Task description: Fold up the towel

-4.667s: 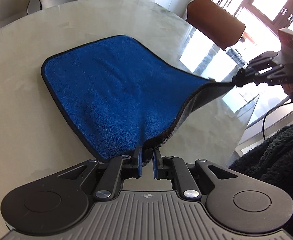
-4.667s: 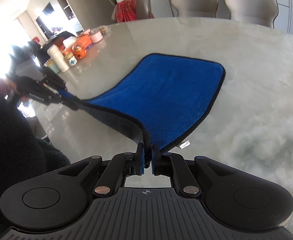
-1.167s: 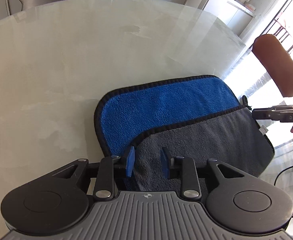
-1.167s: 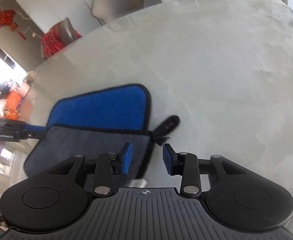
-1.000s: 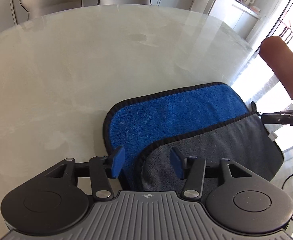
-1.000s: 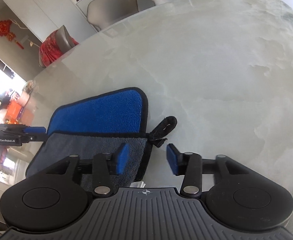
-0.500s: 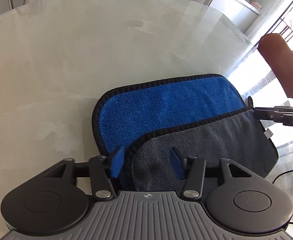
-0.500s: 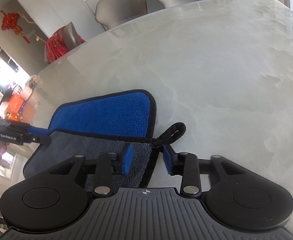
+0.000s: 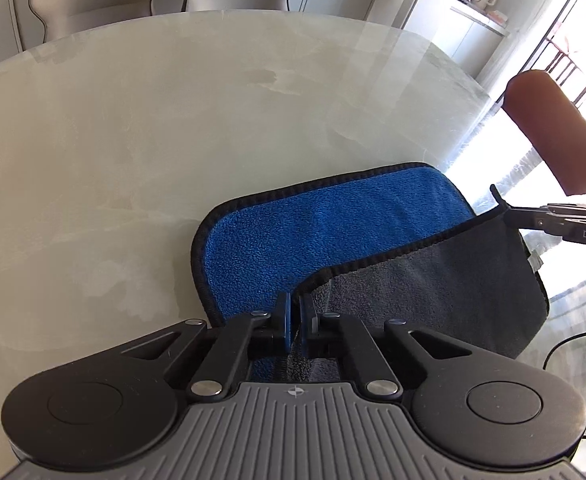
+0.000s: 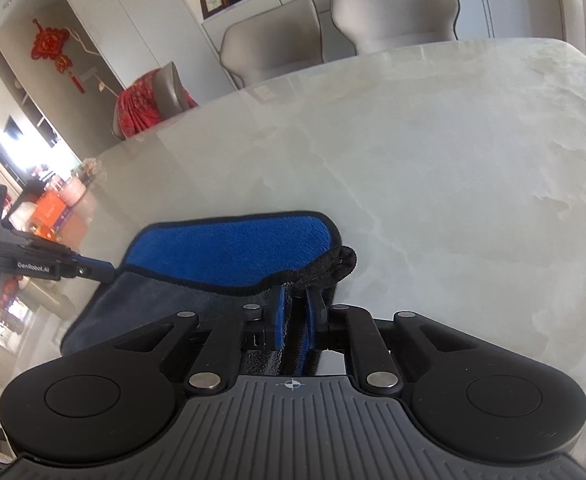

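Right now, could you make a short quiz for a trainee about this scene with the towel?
1. True or false: the left claw is shut on the towel.
2. Which face of the towel's folded-over layer shows on top: A blue, B grey?
3. Fill in: the black loop lies beside the ____ claw.

Key: 1 true. 2 B; the blue face shows only beyond the flap's edge. 3 right.

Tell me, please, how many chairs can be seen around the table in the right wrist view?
3: two beige chairs side by side at the far edge, and one draped in red cloth at the far left. Others may be hidden.
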{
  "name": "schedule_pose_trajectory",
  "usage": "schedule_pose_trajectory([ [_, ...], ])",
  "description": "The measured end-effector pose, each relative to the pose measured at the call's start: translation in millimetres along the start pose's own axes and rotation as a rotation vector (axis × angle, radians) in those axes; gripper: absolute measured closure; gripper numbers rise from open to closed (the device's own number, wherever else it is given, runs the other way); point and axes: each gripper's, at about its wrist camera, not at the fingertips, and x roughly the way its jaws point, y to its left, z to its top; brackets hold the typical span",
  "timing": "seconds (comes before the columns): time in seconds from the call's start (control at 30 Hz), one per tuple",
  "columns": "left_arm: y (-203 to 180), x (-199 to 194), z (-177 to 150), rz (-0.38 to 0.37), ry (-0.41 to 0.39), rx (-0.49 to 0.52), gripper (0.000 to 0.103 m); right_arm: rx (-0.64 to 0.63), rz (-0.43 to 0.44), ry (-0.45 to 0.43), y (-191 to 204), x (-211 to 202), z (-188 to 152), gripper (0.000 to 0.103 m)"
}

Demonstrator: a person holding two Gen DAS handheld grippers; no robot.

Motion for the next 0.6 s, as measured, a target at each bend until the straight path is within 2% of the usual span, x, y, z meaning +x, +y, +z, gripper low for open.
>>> schedule_pose_trajectory([
  [0.2,-1.8,7.6,-2.6,-0.009,0.026,0.006,0.098,0.033,0.009,0.017,-4.5,4.2,-2.8,0.09],
  [0.27,-0.2,8.4,-2.3,-0.008,0.034,0.005,0.091,0.038,0.01,0.023,-6.3,5.1,-2.7,0.089],
  [0.4,5.7,17.2,0.4,-0.035,0.044,-0.024,0.089,0.041,0.01,0.044,-9.2,7.4,-5.4,0.089],
  [0.6,14.4,26.6,1.1,-0.001,0.054,-0.056,0.083,0.05,0.005,0.058,-12.2,10.4,-7.4,0.087],
])
